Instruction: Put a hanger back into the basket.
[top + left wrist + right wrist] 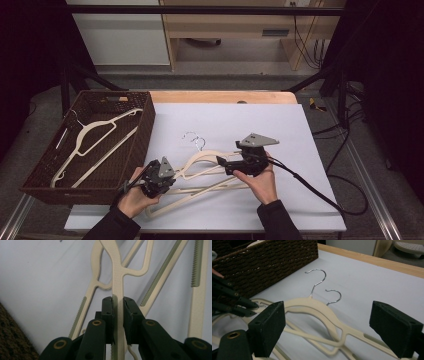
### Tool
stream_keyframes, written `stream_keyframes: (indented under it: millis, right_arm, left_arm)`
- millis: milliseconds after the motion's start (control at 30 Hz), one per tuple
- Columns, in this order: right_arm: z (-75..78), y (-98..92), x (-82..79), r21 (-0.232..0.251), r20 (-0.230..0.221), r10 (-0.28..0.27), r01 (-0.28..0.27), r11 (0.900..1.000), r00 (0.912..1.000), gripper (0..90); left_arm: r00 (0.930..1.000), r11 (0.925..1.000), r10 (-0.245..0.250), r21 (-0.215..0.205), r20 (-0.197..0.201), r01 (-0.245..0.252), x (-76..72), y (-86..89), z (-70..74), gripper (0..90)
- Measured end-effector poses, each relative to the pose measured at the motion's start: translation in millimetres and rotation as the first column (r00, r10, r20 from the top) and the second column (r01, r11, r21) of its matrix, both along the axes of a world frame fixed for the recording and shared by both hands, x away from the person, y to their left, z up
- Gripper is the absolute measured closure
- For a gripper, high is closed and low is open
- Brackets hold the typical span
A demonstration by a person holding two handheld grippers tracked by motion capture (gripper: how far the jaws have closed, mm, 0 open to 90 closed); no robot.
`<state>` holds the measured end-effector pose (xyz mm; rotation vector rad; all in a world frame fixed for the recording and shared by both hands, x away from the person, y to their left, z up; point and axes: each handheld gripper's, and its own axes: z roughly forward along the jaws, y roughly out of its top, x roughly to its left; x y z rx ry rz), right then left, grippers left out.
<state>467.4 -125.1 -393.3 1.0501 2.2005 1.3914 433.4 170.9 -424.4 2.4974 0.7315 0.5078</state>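
Clearly, two stacked hangers (210,172) could be dragged together.
One arm is clamped by the left gripper (117,307); the right gripper (327,327) stands apart, so the hooks (319,281) may tangle.

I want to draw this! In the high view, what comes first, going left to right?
Basket → left gripper clamping a hanger → right gripper, jaws open → its cable.

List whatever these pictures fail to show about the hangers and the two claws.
- Lower hanger: high view, both hands cover parts of it.
- Gripped hanger: left claw view, shut left claw and the frame edges hide its ends.
- Right claw: right claw view, the frame's bottom edge crops its body.
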Motion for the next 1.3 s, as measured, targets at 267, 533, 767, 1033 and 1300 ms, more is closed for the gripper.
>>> stream_keyframes:
  millis: [267, 533, 767, 1033, 1300]
  right_arm:
    - [-2.1, 37.5, 18.8, -0.027, -0.028, 0.011, -0.011, 1.000, 0.9995, 17.6]
    - [-6.5, 51.0, 30.4, -0.056, -0.072, -0.016, 0.012, 0.998, 0.9973, 26.0]
    - [-11.9, 58.6, 37.0, -0.083, -0.125, -0.027, 0.016, 0.996, 0.9919, 41.4]
    - [-18.2, 61.4, 44.5, -0.090, -0.192, -0.042, 0.025, 0.996, 0.9805, 67.5]
    - [-12.5, 59.8, 41.4, -0.035, -0.247, -0.035, 0.027, 0.999, 0.9684, 84.6]
  left_arm:
    - [0.9988, 0.9999, -0.013, -0.003, 0.046, 0.014, -12.3, -10.3, 7.3, 79.6]
    - [0.9979, 0.9998, -0.018, -0.008, 0.062, 0.019, -20.4, -17.2, 13.0, 79.6]
    - [0.9962, 0.9996, -0.028, -0.008, 0.082, 0.029, -25.5, -23.0, 13.6, 79.6]
    - [0.9968, 0.9984, -0.054, -0.012, 0.058, 0.055, -32.5, -29.6, 13.1, 79.6]
    - [0.9977, 0.9986, -0.046, -0.026, 0.049, 0.047, -32.9, -29.5, 11.9, 79.3]
